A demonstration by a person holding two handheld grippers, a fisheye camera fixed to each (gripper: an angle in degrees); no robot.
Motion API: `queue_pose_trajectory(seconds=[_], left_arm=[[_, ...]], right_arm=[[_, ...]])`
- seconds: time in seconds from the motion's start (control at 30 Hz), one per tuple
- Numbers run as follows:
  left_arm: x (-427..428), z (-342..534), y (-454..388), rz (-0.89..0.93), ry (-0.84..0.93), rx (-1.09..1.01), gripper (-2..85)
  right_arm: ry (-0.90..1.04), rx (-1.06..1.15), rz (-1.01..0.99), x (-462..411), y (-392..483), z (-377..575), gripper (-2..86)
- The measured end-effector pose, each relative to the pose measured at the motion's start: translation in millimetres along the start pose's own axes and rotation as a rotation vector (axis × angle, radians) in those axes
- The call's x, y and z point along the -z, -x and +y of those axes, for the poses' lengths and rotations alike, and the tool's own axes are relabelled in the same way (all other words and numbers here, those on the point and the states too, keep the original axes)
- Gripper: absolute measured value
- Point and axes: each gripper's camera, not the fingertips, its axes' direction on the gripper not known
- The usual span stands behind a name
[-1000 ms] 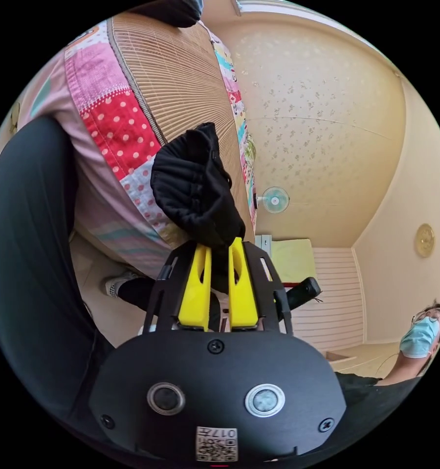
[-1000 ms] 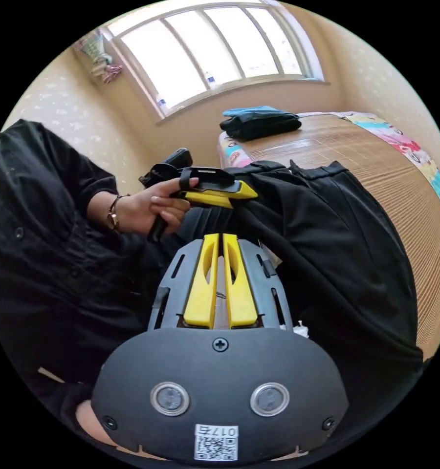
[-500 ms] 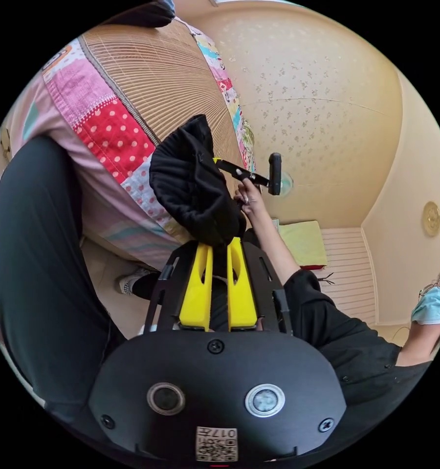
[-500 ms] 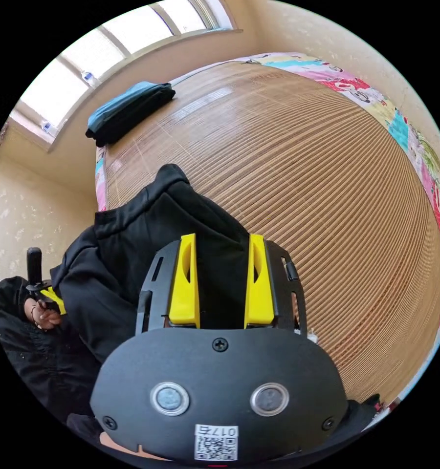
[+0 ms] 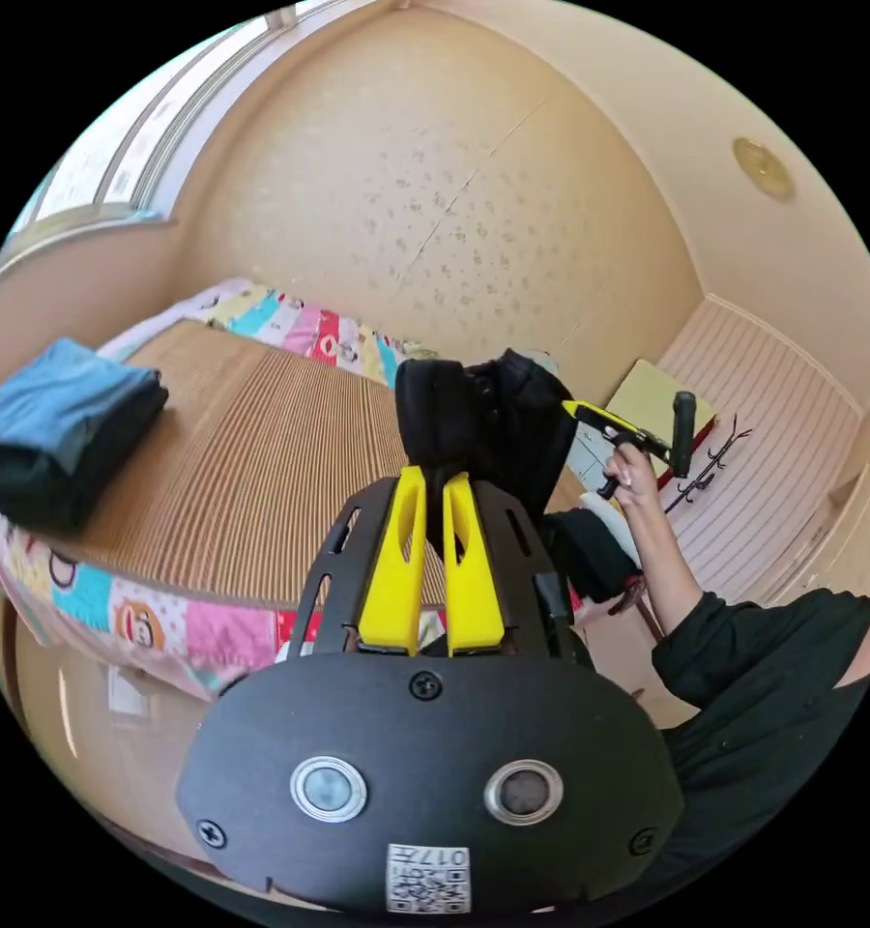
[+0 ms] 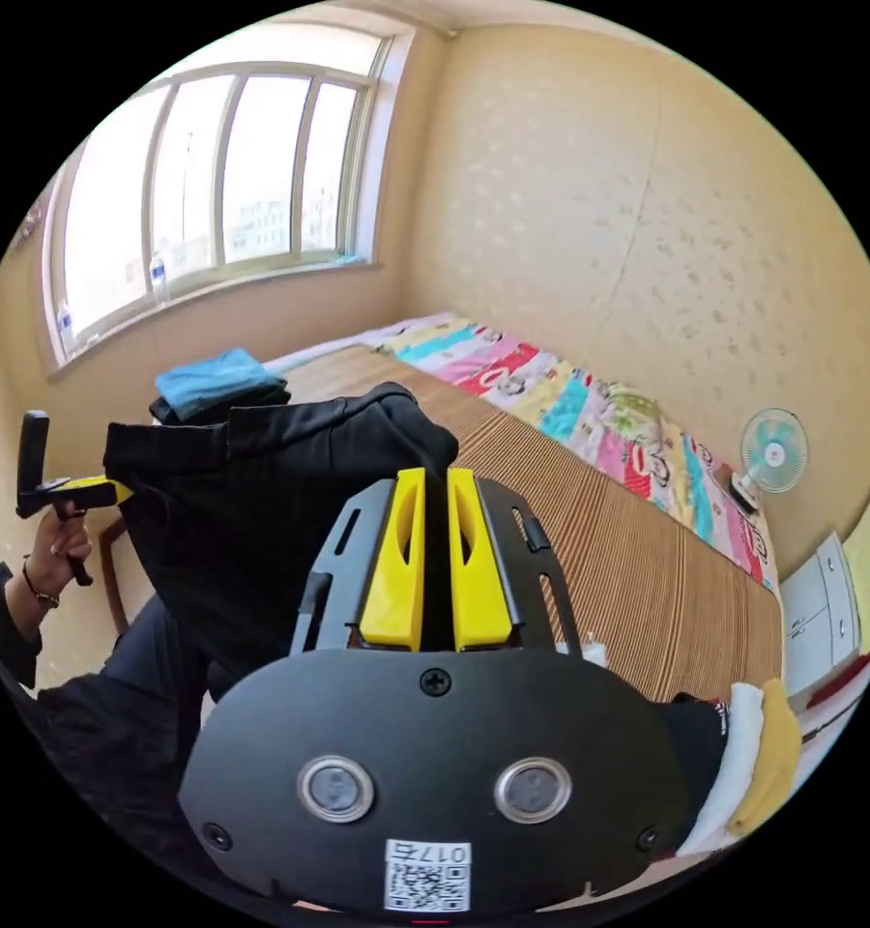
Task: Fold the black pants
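The black pants (image 6: 251, 512) hang in the air in front of the bed, held up by the waistband between both grippers. My right gripper (image 6: 433, 474) is shut on one end of the waistband. The left gripper (image 6: 106, 491), held by a hand (image 6: 53, 556), grips the other end at the view's left. In the left gripper view my left gripper (image 5: 432, 474) is shut on a bunched fold of the black pants (image 5: 493, 416). Just beyond that bunch is the right gripper (image 5: 594, 418), held by a hand (image 5: 628, 474).
A bamboo mat (image 6: 599, 551) covers the bed, with a patchwork sheet (image 5: 193, 628) along its edges. A folded blue and black stack (image 5: 63, 425) lies at the window end. A small fan (image 6: 773, 449) and a heap of clothes (image 6: 744, 744) are at the other end.
My right gripper, open around the pants half a second ago, has shut on them. Both hands have raised the pants off the bed edge, and both views have swung.
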Motion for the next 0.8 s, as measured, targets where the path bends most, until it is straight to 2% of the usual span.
queue_pose_trajectory(seconds=[0.2,0.33,0.43,0.53,0.67,0.8], left_arm=[[86,-85,-119,-0.02,-0.32,-0.294,0.7],[157,-114,-190,0.168,-0.505,-0.313,0.2],[200,-115,-233,0.219,-0.612,-0.28,0.0],[244,-80,-258,0.301,-0.818,-0.298,0.0],[277,3,-283,0.208,-0.987,-0.319,0.1],[276,87,-269,0.237,-1.082,-0.279,0.1]], right_arm=[[-0.572,-0.122,0.125,258,2,-42,2.5],[-0.846,-0.145,0.192,388,27,-50,2.1],[-0.962,-0.179,0.107,449,36,-50,2.0],[-1.069,-0.18,0.024,489,51,-39,1.9],[-1.159,-0.135,0.071,518,89,-9,1.8],[-1.145,-0.179,0.108,515,133,43,1.9]])
